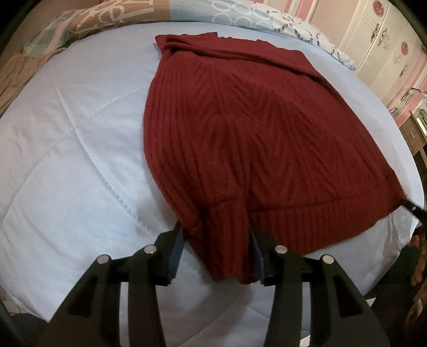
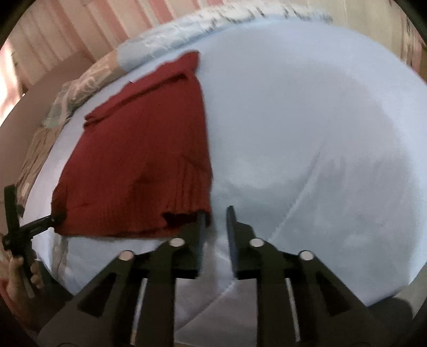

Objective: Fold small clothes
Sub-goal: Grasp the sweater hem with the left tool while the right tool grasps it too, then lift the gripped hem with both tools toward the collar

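Your left gripper [image 1: 216, 235] sits at the near edge of the red knit sweater [image 1: 253, 128], fingers spread wide with the ribbed sleeve cuff [image 1: 226, 235] lying between them; nothing is pinched yet, since each pad shows a gap or only brushes the fabric. The sweater lies flat on the pale blue quilt [image 1: 66, 133], its long axis running straight away from this gripper toward the patterned pillows [image 1: 106, 13] at the far side, with the hem band [image 1: 320, 216] stretching off to the right of the cuff. Your right gripper [image 2: 214, 221] is parted and holds nothing; it hovers over bare quilt just beside the hem's near right corner [image 2: 197, 205], its left finger right at the fabric edge, though the blur there hides whether it touches. So both tools sit on the near hem side, the left one centred on the cuff and the right one just off the corner. I judge the next fold turns on that axis: close on the near edge and carry it forward, away from you, along the garment's length. The left needs only to shut; the right must first shift left onto the cloth.
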`<state>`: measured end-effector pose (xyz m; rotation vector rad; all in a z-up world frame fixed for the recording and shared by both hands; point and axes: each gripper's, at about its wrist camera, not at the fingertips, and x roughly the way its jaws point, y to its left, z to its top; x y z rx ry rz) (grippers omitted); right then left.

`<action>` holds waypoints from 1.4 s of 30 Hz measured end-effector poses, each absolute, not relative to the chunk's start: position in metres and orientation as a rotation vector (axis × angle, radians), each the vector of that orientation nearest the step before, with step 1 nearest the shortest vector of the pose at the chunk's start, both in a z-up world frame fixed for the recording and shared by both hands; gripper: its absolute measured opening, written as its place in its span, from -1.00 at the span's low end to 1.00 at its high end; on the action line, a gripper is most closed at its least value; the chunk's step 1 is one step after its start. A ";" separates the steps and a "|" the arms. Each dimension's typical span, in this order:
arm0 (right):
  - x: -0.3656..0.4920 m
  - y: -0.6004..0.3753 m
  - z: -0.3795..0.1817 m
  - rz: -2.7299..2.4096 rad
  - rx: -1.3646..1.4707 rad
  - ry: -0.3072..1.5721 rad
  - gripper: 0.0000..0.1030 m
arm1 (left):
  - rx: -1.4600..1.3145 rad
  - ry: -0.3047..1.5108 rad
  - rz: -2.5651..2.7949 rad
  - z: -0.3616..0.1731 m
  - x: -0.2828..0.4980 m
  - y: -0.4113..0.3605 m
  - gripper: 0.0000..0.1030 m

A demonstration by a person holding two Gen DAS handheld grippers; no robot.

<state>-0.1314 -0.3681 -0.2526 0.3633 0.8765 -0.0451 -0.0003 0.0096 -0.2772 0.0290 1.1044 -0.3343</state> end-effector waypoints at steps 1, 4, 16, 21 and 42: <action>-0.133 -0.367 -0.245 -0.048 0.351 0.849 0.03 | 0.028 1.105 -0.334 -0.278 0.000 0.010 -0.11; -0.134 -0.359 -0.219 -0.051 0.308 0.779 0.41 | 0.026 1.104 -0.335 -0.277 0.000 0.011 -0.10; -0.060 -0.336 -0.277 -0.094 0.341 1.047 0.23 | 0.047 1.098 -0.328 -0.277 -0.001 0.008 -0.06; -0.065 -0.338 -0.286 -0.071 0.354 1.066 -0.57 | 0.051 1.095 -0.328 -0.279 0.001 0.008 -0.06; -0.061 -0.337 -0.258 -0.003 0.274 0.974 -0.79 | 0.084 1.059 -0.344 -0.270 -0.001 0.003 -0.31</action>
